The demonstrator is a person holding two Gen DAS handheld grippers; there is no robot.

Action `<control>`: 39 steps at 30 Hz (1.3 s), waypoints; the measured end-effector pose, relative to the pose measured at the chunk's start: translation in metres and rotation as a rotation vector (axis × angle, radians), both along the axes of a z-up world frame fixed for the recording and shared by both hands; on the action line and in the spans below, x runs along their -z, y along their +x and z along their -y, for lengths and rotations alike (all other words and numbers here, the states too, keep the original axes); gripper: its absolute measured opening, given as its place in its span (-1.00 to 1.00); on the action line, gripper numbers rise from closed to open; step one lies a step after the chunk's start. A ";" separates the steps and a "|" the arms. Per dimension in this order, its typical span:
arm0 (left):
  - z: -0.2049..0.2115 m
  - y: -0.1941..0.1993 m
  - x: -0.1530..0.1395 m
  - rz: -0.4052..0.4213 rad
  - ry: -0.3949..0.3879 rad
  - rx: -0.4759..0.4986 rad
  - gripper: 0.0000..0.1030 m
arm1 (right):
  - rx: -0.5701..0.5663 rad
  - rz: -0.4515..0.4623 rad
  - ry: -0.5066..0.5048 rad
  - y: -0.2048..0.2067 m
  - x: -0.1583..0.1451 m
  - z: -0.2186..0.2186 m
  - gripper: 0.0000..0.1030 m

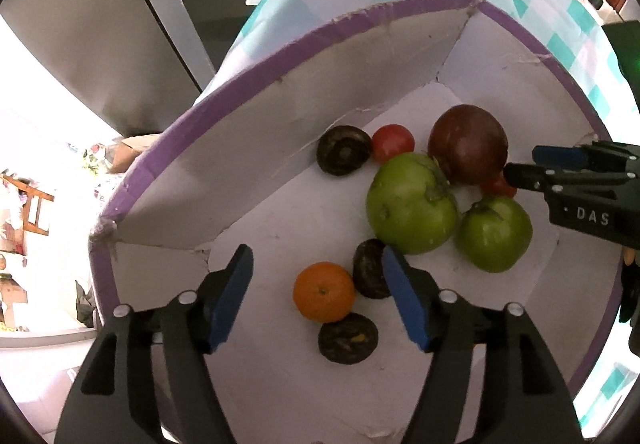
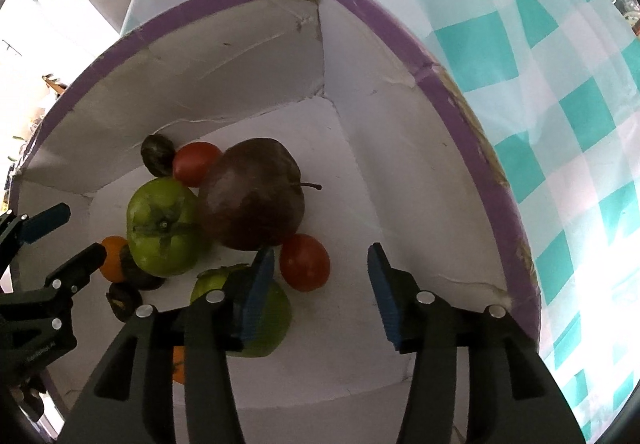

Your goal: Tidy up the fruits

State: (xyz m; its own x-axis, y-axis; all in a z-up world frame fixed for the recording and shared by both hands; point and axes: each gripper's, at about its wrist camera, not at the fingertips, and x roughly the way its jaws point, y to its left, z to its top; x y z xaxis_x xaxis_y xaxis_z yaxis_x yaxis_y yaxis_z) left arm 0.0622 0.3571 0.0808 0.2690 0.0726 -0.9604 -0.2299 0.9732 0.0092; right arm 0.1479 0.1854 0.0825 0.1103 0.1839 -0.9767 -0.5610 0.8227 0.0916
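A white box with a purple rim [image 1: 248, 56] [image 2: 472, 132] holds the fruit. Inside lie a dark red apple [image 1: 468, 142] [image 2: 256, 196], two green persimmons [image 1: 410, 204] [image 1: 494, 234] [image 2: 162, 228], red tomatoes [image 1: 393, 142] [image 2: 305, 262], an orange mandarin [image 1: 324, 292] [image 2: 113, 258] and dark wrinkled fruits [image 1: 348, 338]. My left gripper [image 1: 318, 292] is open and empty, just above the mandarin. My right gripper [image 2: 320, 288] is open and empty over the box floor beside a tomato; it also shows in the left wrist view [image 1: 524, 164].
The box stands on a teal and white checked cloth [image 2: 560, 84]. A grey refrigerator [image 1: 132, 36] stands beyond the table's far edge. Another orange fruit [image 2: 179, 366] peeks out under my right gripper.
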 end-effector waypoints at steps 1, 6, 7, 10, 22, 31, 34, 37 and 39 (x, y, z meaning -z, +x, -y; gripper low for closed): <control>-0.002 -0.001 -0.001 0.003 -0.001 0.000 0.48 | -0.006 -0.004 0.010 -0.002 -0.001 0.001 0.03; 0.002 -0.001 -0.006 0.033 -0.018 0.034 0.81 | 0.000 0.002 0.067 -0.016 -0.011 0.011 0.29; 0.005 -0.002 -0.011 0.057 -0.018 0.057 0.86 | 0.025 0.013 0.107 -0.023 -0.018 0.016 0.47; 0.008 -0.010 -0.029 0.148 -0.014 0.087 0.96 | 0.067 0.042 0.164 -0.044 -0.034 0.024 0.68; -0.034 -0.032 -0.137 0.321 0.105 0.054 0.96 | 0.239 0.193 0.149 -0.103 -0.113 0.019 0.69; -0.027 -0.020 -0.095 0.149 -0.021 0.176 0.96 | 0.416 0.165 0.099 -0.095 -0.111 0.016 0.69; -0.016 -0.025 -0.076 0.083 -0.040 0.200 0.96 | 0.431 0.118 0.068 -0.096 -0.097 0.018 0.69; -0.015 -0.022 -0.060 0.006 -0.050 0.188 0.96 | 0.422 0.087 0.051 -0.092 -0.087 0.019 0.69; -0.018 -0.021 -0.056 -0.008 -0.059 0.168 0.96 | 0.405 0.087 0.055 -0.089 -0.086 0.019 0.69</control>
State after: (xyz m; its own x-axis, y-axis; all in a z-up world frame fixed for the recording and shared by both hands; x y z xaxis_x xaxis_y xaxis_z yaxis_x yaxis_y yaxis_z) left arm 0.0410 0.3748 0.1368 0.2646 -0.0293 -0.9639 -0.0640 0.9968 -0.0478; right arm 0.0590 0.1668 0.1689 0.2661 0.1605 -0.9505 -0.2010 0.9736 0.1081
